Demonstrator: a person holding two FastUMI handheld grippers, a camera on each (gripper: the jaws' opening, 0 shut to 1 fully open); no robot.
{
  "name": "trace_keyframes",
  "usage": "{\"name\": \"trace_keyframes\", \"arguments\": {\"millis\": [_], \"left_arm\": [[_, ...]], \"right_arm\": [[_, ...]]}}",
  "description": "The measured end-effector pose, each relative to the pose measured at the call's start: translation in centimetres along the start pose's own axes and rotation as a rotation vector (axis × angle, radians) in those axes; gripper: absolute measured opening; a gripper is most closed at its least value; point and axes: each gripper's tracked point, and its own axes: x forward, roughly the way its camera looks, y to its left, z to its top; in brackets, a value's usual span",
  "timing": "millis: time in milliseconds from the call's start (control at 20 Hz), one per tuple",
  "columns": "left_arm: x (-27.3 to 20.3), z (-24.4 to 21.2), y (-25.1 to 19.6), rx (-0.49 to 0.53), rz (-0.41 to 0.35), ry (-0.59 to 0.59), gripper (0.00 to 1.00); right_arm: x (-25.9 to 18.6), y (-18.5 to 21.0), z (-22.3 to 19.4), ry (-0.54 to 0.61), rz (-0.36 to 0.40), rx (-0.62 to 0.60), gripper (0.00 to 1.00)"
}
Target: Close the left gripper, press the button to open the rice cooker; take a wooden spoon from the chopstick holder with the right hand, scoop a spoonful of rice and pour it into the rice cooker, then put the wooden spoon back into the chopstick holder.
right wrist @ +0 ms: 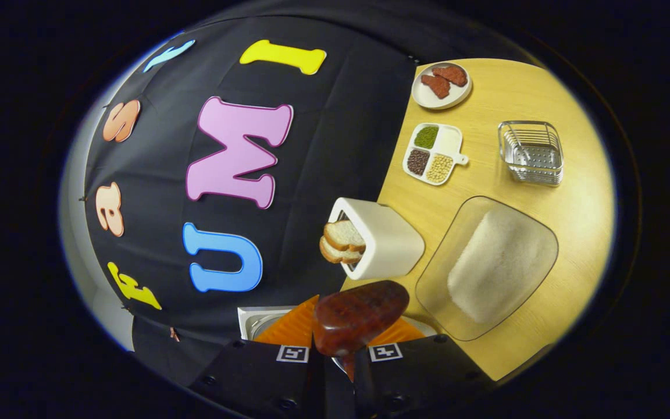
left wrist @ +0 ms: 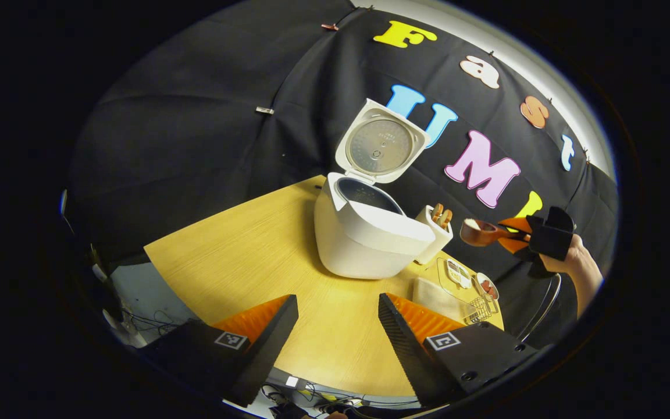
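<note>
Nearest us, the left hand-held gripper (left wrist: 338,326) hangs over the yellow wooden tabletop (left wrist: 242,244), fingers apart and holding nothing. Farther back, the white rice cooker (left wrist: 364,233) has its lid up. To its right, the right hand-held gripper (right wrist: 335,349) is clamped on the brown wooden spoon (right wrist: 361,314), rice in the bowl, held above the tabletop beside the white chopstick holder (left wrist: 435,233).

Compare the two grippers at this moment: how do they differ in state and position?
The left gripper is open and holds nothing; the right gripper is shut on the wooden spoon, which carries rice. The left gripper hovers low over the table in front of the open rice cooker; the right gripper is raised beside the chopstick holder. Both face the rice cooker.
</note>
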Motion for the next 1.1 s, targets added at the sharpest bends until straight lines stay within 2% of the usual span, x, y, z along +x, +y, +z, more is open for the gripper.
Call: {"name": "trace_keyframes", "arguments": {"millis": [400, 700, 950, 1100], "left_arm": [[0.7, 1.1, 2.4, 0.002, 0.028, -0.007, 0.96], [0.8, 0.3, 4.1, -0.053, 0.065, 0.026, 0.96], [0.6, -0.1, 6.8, -0.042, 0.122, 0.044, 0.96], [0.6, 0.1, 7.6, -0.055, 0.144, 0.043, 0.96]], "right_arm": [[4.3, 7.2, -6.3, 0.068, 0.089, -0.074, 0.23], [8.2, 9.0, -10.6, 0.062, 0.119, -0.290, 0.23], [11.0, 9.1, -14.0, 0.009, 0.168, -0.564, 0.23], [12.6, 8.7, -16.9, 0.024, 0.196, -0.688, 0.23]]}}
